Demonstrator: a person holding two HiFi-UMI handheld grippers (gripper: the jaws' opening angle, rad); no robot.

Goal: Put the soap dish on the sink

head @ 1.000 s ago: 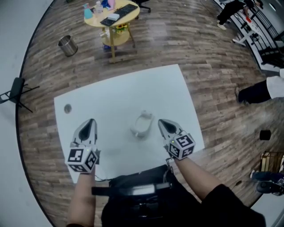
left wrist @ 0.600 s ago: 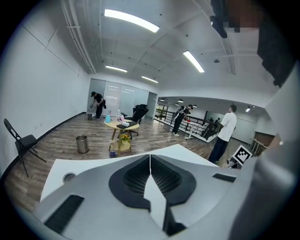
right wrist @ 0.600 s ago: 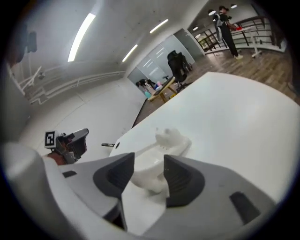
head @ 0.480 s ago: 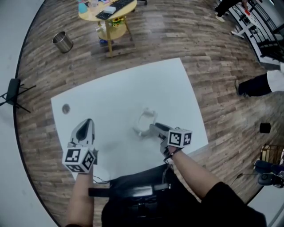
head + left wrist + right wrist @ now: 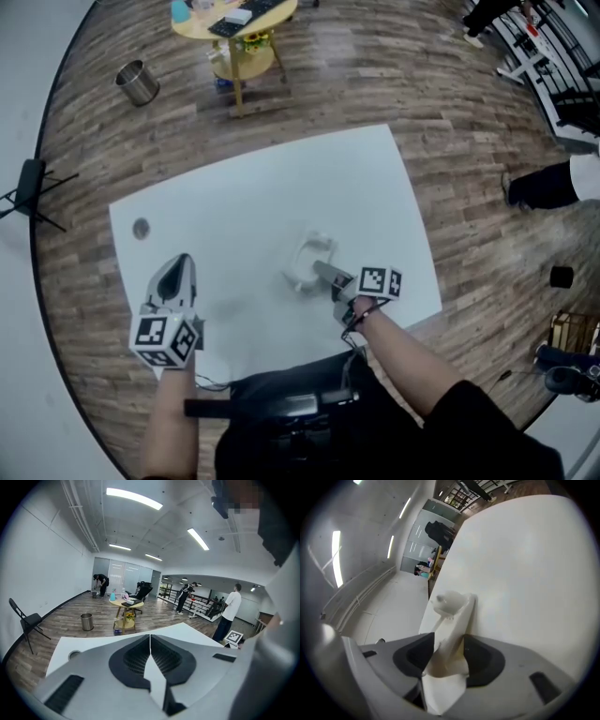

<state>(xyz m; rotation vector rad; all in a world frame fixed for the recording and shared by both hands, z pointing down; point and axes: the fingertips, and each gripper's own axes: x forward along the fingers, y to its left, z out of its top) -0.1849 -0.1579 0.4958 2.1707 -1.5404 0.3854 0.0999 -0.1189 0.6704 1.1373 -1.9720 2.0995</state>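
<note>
The white soap dish lies on the white table, a little right of its middle. My right gripper is rolled on its side at the dish's near right edge. In the right gripper view its jaws stand apart, and the dish's rim fills the gap between the dark pads. The dish still rests on the tabletop. My left gripper hovers over the table's near left part, well away from the dish. It is shut and holds nothing, its pads meeting in a line.
A small round grey disc sits near the table's left edge. Beyond the table stand a round yellow side table with clutter, a metal bin and a folding chair. A person's legs show at the right.
My right gripper rolled onto its side, sank to the table and slid up to the dish; its jaws went from shut to apart around the rim. The left gripper dropped slightly.
</note>
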